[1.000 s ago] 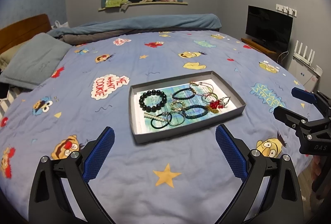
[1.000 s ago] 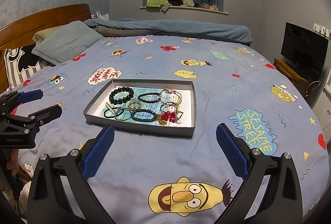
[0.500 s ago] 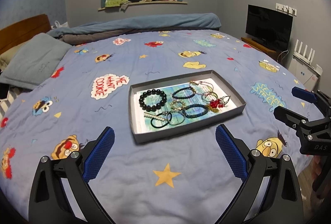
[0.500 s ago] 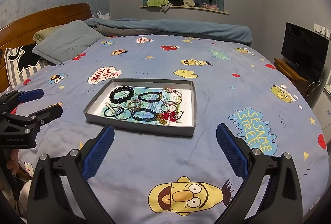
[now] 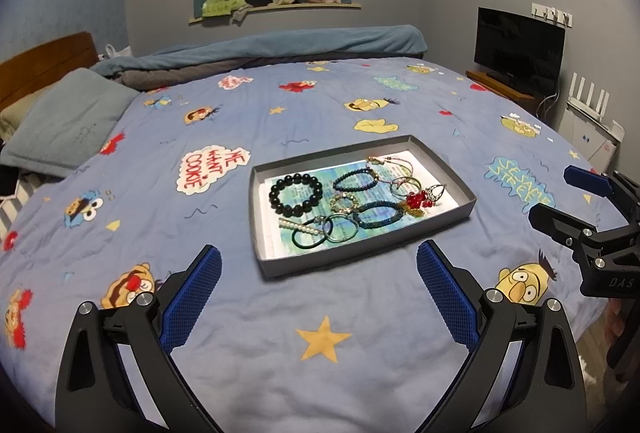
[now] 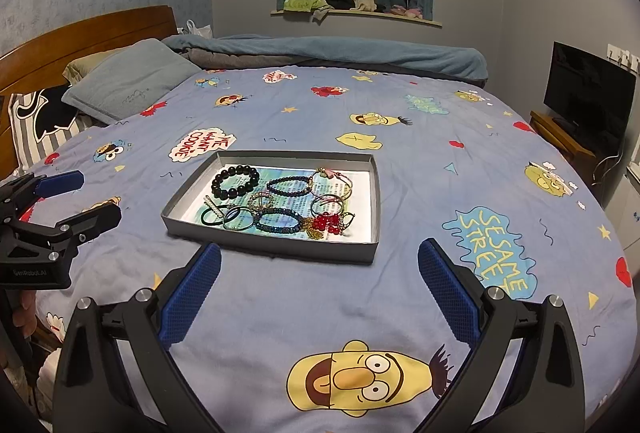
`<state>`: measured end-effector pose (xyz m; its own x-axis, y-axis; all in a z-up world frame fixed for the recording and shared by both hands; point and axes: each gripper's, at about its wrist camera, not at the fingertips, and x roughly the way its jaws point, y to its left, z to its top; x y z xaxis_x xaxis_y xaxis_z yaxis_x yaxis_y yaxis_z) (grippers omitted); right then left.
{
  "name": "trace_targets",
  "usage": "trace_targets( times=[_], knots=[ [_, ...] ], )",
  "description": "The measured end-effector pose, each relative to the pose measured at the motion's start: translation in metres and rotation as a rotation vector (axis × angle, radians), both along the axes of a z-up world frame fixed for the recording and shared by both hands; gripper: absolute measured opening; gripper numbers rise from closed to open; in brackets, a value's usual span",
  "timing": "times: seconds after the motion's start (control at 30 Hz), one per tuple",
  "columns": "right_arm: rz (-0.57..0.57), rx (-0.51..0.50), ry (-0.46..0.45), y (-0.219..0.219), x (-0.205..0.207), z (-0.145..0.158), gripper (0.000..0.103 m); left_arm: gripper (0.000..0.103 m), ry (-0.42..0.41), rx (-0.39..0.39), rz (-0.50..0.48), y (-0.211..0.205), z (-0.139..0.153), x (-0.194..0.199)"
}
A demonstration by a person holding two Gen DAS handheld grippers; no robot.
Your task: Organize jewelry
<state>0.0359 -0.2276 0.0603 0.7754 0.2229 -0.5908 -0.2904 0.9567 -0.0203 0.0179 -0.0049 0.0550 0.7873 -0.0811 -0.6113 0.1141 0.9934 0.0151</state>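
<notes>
A shallow grey tray (image 5: 344,259) (image 6: 280,251) lies on the blue cartoon bedspread and holds several pieces of jewelry. Among them are a black bead bracelet (image 5: 295,193) (image 6: 235,181), two dark blue bead bracelets (image 5: 356,180) (image 6: 278,221), a red bead cluster (image 5: 418,199) (image 6: 326,223), thin rings and a pearl clip (image 5: 298,228). My left gripper (image 5: 318,267) hovers open in front of the tray's near edge, empty. My right gripper (image 6: 320,265) also stands open and empty before the tray. Each gripper shows at the edge of the other's view.
The bedspread (image 5: 320,337) spreads wide around the tray. Pillows (image 6: 124,81) and a wooden headboard (image 6: 80,33) lie at the left, a rolled blanket (image 5: 280,45) at the far side. A television (image 5: 518,47) stands right of the bed.
Both views have crept slightly nearer to the tray. The jewelry has not moved and both grippers stay open.
</notes>
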Motion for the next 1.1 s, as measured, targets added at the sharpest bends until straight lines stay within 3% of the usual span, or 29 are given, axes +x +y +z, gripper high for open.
trace_targets(
  times=[0.87, 1.1],
  knots=[
    [0.001, 0.0, 0.02, 0.001, 0.003, -0.008, 0.097, 0.098, -0.015, -0.005, -0.018, 0.001, -0.007, 0.002],
    [-0.003, -0.005, 0.041, 0.002, 0.009, -0.018, 0.097, 0.098, 0.031, -0.014, -0.004, 0.006, -0.02, 0.014]
  ],
)
